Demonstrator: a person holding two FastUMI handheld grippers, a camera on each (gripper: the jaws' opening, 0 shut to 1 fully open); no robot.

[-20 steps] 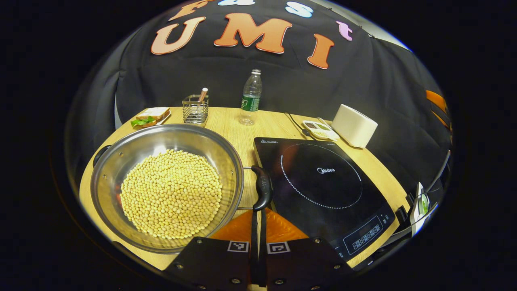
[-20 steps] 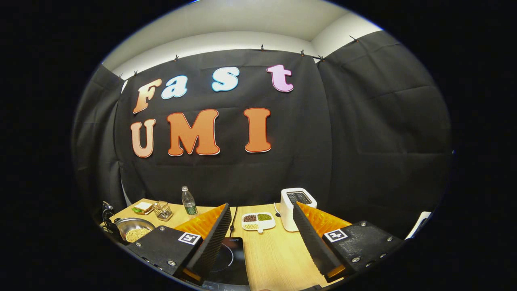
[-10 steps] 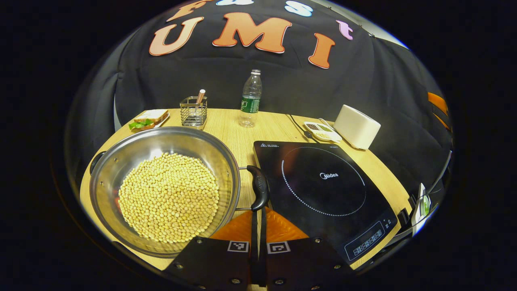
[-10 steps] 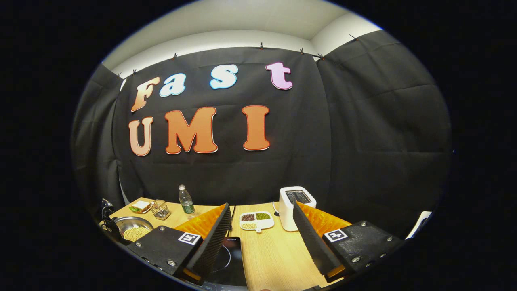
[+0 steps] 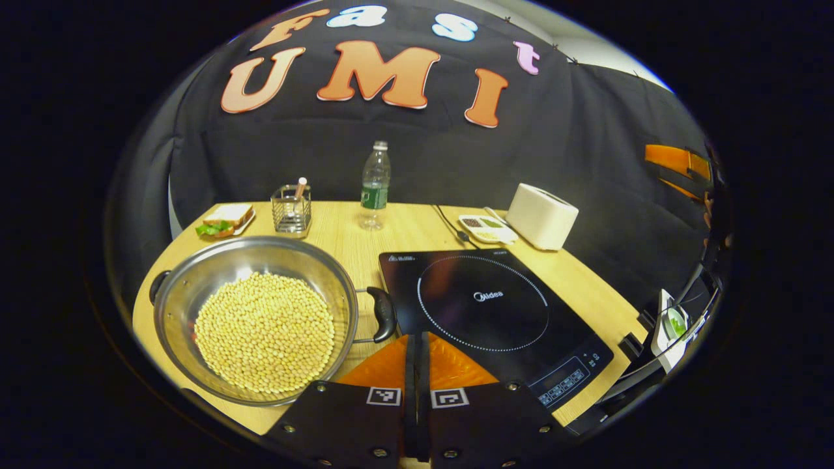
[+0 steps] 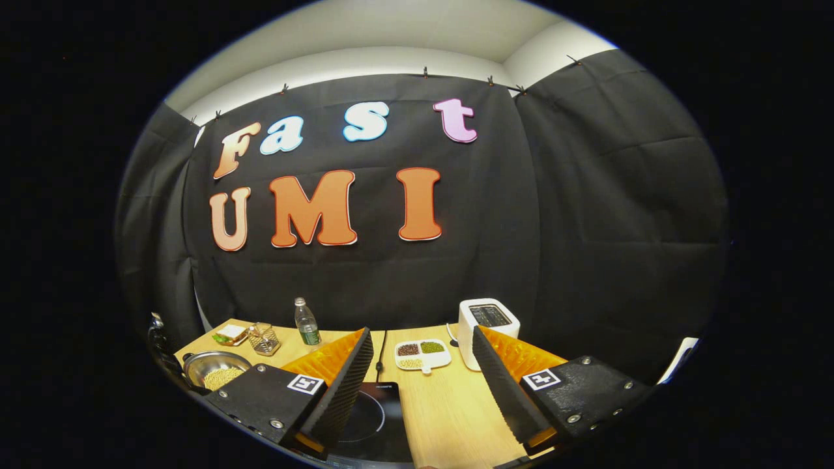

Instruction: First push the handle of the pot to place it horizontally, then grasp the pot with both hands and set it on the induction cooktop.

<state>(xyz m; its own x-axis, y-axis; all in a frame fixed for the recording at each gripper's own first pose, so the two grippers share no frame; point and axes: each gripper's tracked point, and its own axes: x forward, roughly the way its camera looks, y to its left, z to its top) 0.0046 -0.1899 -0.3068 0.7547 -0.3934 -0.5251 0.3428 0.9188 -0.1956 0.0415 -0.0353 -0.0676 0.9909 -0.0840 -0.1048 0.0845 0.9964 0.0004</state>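
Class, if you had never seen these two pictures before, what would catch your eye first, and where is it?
Likely the steel pot heaped with pale beans, low on the left of the left gripper view. Next, the black induction cooktop beside it on the wooden table, with the white toaster behind.

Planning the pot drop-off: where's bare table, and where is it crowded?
Free: the induction cooktop top is bare; so is the wood strip between its right edge and the toaster, and the patch between pot, wire holder and bottle. Crowded: back edge, with sandwich plate, holder, bottle, sectioned dish and toaster. The pot handle nearly meets the cooktop.
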